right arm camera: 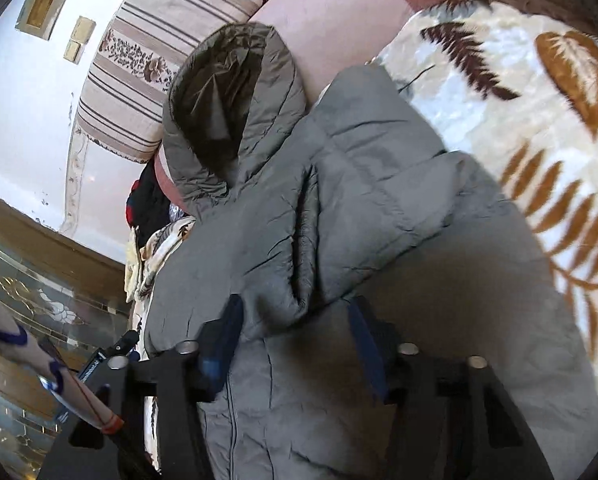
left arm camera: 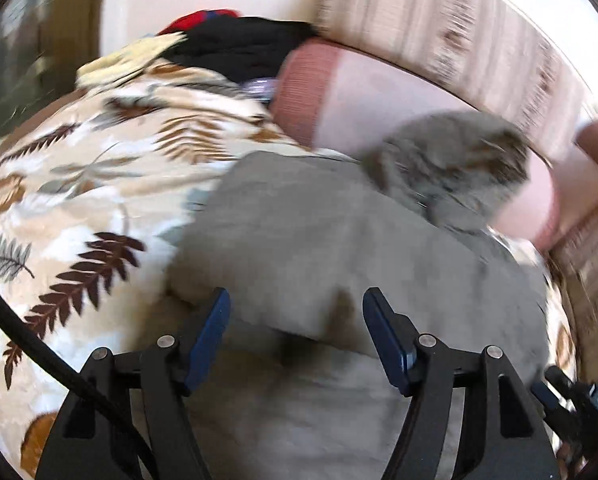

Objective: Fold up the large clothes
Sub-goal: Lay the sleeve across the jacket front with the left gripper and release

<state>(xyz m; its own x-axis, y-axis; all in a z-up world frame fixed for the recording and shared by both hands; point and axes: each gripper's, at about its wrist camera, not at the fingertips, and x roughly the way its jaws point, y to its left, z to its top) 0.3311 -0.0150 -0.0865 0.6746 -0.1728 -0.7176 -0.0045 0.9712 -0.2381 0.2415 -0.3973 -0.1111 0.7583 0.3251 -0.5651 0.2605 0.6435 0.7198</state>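
Right wrist view: your right claw (right arm camera: 295,344) stands spread, a puffed fold of the grey hooded jacket (right arm camera: 339,200) bulging between its fingers, unpinched as far as shows. Ahead, the hood (right arm camera: 227,92) leans on a pink bolster (right arm camera: 339,20); to the right, a leaf-print blanket (right arm camera: 519,120).
Left wrist view: your left claw (left arm camera: 297,320) spread over the jacket's edge, nothing gripped.
Progress: one layer looks doubled; hood unfolded, most folding remains.
Left view alone, though blurred, shows the dark clothes pile (left arm camera: 243,44) plainly.
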